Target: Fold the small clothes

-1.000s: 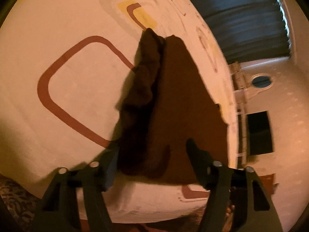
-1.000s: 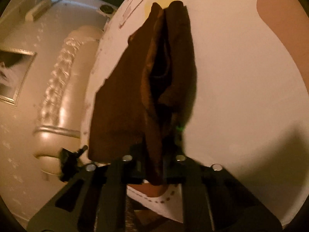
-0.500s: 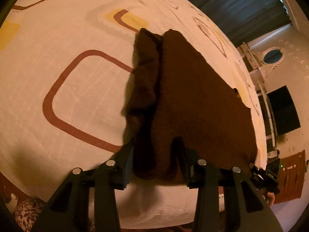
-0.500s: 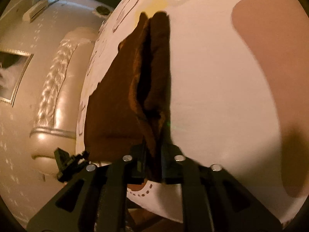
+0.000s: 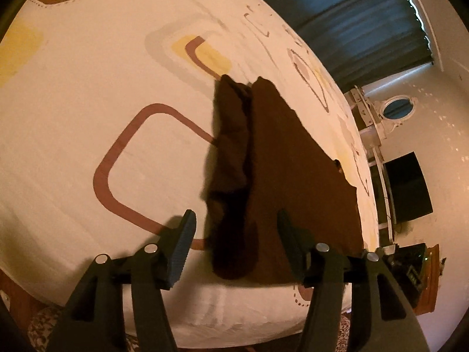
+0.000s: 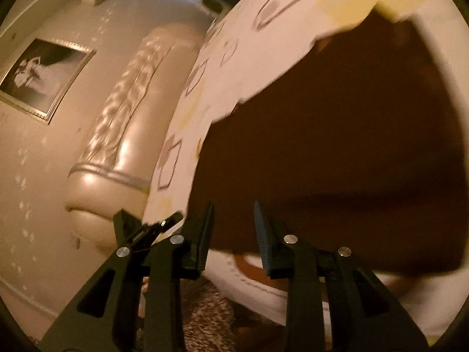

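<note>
left gripper [image 5: 234,228] hovers low over the bed's near edge, its jaws just widened and spread, with the bunched fold of the brown cloth [image 5: 281,182] lying loose between them, untouched. that cloth rests flat on the patterned white bed sheet [image 5: 88,94], near the edge. right gripper [image 6: 233,220] has just been opening too; its fingers stand apart, gripping nothing, brown cloth [image 6: 337,135] beyond them.
</note>
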Motion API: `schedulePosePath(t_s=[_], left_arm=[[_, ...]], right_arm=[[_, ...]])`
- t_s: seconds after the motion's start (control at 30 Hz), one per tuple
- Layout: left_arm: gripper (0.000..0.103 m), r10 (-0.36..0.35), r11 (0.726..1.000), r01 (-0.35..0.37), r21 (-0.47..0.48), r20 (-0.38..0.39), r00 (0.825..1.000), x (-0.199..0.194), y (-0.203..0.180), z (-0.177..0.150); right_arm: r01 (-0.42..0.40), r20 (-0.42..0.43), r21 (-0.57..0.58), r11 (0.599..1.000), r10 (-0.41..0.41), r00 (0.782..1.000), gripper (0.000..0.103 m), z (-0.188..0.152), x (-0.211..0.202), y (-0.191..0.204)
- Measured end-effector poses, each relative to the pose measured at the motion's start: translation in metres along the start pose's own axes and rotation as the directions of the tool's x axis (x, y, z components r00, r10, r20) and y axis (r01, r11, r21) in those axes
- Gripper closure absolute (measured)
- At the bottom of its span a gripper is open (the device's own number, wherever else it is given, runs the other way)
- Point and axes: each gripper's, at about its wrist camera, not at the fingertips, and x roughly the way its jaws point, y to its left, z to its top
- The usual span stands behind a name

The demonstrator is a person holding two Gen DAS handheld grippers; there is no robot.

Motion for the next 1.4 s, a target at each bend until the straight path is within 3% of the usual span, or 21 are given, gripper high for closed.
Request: schedulePosePath(t_s=[0.07,0.13,0.17,0.2,0.33,0.43,0.67,0.83,1.03,1.1,1.13,1.23,1.4], left_arm=[[0.043,0.005,1.000,-0.005,-0.006,-0.010,1.000,0.004,0.003,0.003],[0.043,0.002,1.000,-0.002,-0.011,-0.017,1.000,0.008,0.005,0.007],[0.042,0.002,1.000,-0.002,-0.013,-0.015,1.000,0.009,0.005,0.011],[0.042,0.003,1.000,-0.003,-0.010,-0.012,1.000,0.009,0.005,0.014],[0.037,0.023,1.000,-0.023,0.011,-0.004,1.000,0.015,0.002,0.034],[0.037,0.044,0.999,-0.044,0.013,-0.002,0.999,0.022,0.002,0.049],[0.025,0.032,0.999,-0.031,0.018,-0.056,0.998,0.045,-0.003,0.077],[0.025,0.065,0.996,-0.061,0.062,-0.069,0.996,0.063,-0.021,0.083],[0.053,0.111,0.985,-0.095,0.141,-0.108,0.988,0.080,-0.044,0.079],[0.068,0.126,0.983,-0.106,0.153,-0.130,0.983,0.085,-0.048,0.080],[0.080,0.134,0.983,-0.112,0.146,-0.145,0.980,0.088,-0.049,0.081],[0.087,0.144,0.984,-0.122,0.129,-0.173,0.974,0.089,-0.050,0.085],[0.089,0.173,0.980,-0.152,0.126,-0.173,0.970,0.081,-0.059,0.086]], right_arm=[[-0.024,-0.055,0.010,1.000,0.024,0.998,0.075,-0.010,0.029,-0.005],[0.013,-0.117,0.044,0.999,-0.007,0.993,0.075,-0.023,0.051,-0.013],[0.029,-0.165,0.068,0.997,-0.018,0.986,0.081,-0.034,0.062,-0.022],[0.020,-0.165,0.069,0.997,-0.008,0.986,0.087,-0.040,0.065,-0.028],[0.002,-0.151,0.094,0.996,0.012,0.989,0.096,-0.044,0.055,-0.043],[0.007,-0.146,0.081,0.997,0.005,0.989,0.096,-0.049,0.050,-0.047],[0.002,-0.129,0.073,0.997,0.007,0.992,0.096,-0.053,0.050,-0.043],[0.000,-0.120,0.072,0.997,0.008,0.993,0.097,-0.057,0.050,-0.042],[-0.013,-0.117,0.082,0.997,0.022,0.993,0.097,-0.054,0.055,-0.036],[-0.016,-0.115,0.083,0.996,0.026,0.993,0.097,-0.054,0.055,-0.036],[-0.017,-0.113,0.082,0.996,0.026,0.993,0.097,-0.053,0.056,-0.035],[-0.016,-0.109,0.074,0.997,0.024,0.994,0.097,-0.056,0.055,-0.035],[-0.019,-0.105,0.070,0.997,0.027,0.994,0.097,-0.057,0.055,-0.035]])
